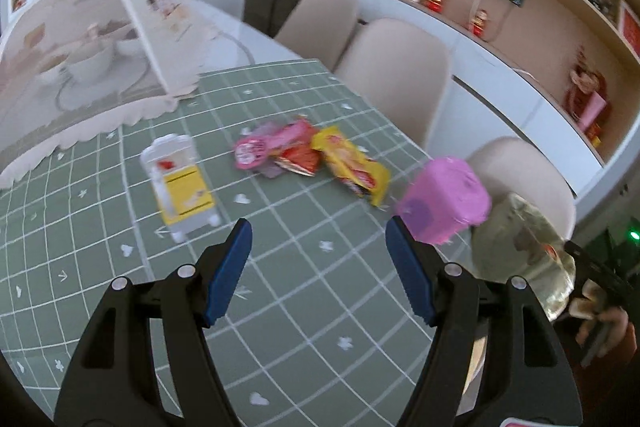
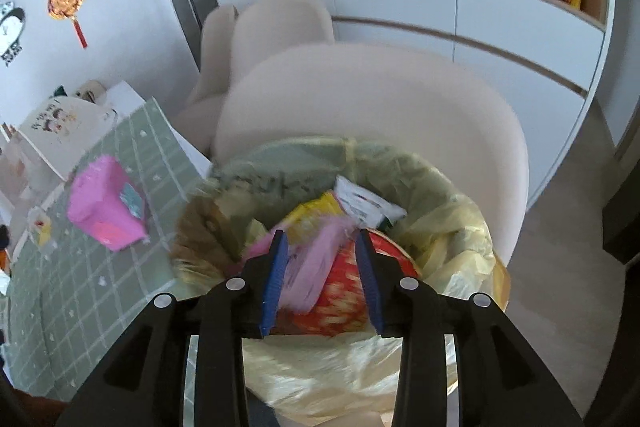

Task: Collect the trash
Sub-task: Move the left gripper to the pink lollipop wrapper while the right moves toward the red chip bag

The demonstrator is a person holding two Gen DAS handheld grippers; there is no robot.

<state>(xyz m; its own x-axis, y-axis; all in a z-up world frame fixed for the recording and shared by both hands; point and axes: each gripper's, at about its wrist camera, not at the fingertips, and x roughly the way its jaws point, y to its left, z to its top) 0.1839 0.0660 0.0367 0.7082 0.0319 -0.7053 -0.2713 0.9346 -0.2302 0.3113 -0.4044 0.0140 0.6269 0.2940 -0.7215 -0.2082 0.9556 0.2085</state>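
At left of the left wrist view, a small white-and-yellow carton [image 1: 180, 183] and a wrapper pile [image 1: 308, 157] lie uncollected on our green gridded tablecloth [image 1: 304, 299]; our left gripper [image 1: 319, 247] hovers released and empty. In the right wrist view, our right gripper [image 2: 322, 247], jaws parted, seems to drop a pink wrapper [image 2: 312, 271] into the lined bin [image 2: 452, 227], which holds several wrappers. We judge collection partly done.

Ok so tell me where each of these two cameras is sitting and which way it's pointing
Left wrist: rides the left gripper, above the green checked table, facing the snack wrappers; its open blue-padded fingers show, plus the person's other hand at the right edge.
Right wrist: rides the right gripper, looking down into the lined trash bin; its black arms frame wrappers below.
Shared: the pink pack, the table, the bin and the beige chairs.
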